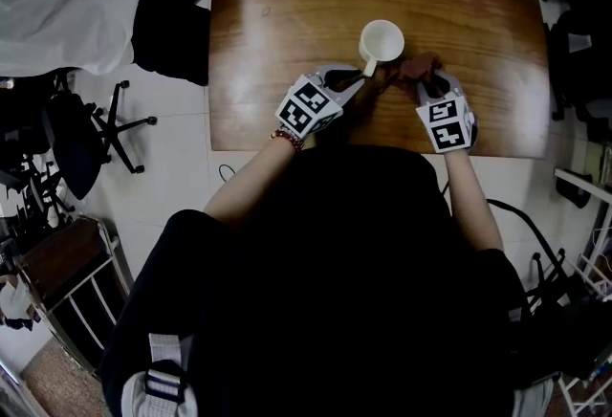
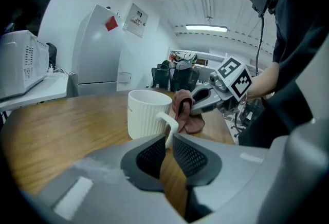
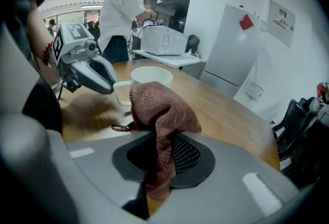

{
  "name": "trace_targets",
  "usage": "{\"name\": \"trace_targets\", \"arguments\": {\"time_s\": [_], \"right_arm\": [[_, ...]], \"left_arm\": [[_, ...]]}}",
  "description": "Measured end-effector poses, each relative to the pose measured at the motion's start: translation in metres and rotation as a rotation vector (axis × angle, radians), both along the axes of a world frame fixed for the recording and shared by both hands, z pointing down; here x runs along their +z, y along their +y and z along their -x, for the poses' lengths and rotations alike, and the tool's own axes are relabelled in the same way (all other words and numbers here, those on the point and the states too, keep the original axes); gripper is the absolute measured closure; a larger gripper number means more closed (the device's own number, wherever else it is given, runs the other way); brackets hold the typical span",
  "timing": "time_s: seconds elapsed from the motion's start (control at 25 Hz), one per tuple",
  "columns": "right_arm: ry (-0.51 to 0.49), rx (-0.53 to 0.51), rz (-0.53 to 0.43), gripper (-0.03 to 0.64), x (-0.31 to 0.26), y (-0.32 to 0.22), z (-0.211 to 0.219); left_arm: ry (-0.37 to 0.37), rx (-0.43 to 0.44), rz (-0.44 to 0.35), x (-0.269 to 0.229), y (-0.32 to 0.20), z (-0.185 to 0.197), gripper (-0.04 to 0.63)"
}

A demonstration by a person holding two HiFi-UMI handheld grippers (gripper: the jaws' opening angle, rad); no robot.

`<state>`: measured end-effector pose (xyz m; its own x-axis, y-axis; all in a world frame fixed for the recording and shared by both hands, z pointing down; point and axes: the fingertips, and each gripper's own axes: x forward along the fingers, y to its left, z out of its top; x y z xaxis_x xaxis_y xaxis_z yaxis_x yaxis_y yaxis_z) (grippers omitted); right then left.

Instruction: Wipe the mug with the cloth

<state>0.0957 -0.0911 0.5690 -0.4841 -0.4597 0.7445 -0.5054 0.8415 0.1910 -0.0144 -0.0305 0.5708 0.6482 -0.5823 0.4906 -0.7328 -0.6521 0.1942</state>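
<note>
One mug [image 1: 382, 44], one cloth [image 3: 162, 110], two grippers [image 1: 360, 80] [image 1: 433, 84]

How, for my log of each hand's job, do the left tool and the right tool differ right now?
The left tool is shut on the handle of the white mug; the right tool is shut on the brown cloth. The left tool's jaws show bare, while the brown cloth drapes over the right tool's. Both are closed and sit close together beside the white mug, over the wooden table.
</note>
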Motion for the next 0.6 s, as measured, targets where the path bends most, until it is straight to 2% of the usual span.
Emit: {"name": "trace_targets", "arguments": {"time_s": [0.08,0.2,0.28,0.48,0.6], "right_arm": [[0.024,0.005,0.001,0.557,-0.003,-0.007,-0.019],[0.119,-0.065,0.106,0.557,0.019,-0.003,-0.033],[0.176,-0.081,0.137,0.555,0.037,-0.002,-0.037],[0.166,-0.018,0.071,0.53,0.041,-0.013,-0.033],[0.13,0.012,0.022,0.485,0.028,-0.017,-0.036]], "left_arm": [[0.005,-0.021,-0.002,-0.002,0.002,0.007,0.548],[0.017,-0.05,0.003,-0.005,0.007,0.014,0.548],[0.029,-0.067,0.011,-0.007,0.01,0.018,0.548],[0.071,-0.139,0.004,-0.023,0.012,0.032,0.548],[0.089,-0.182,-0.008,-0.03,0.01,0.042,0.548]]}}
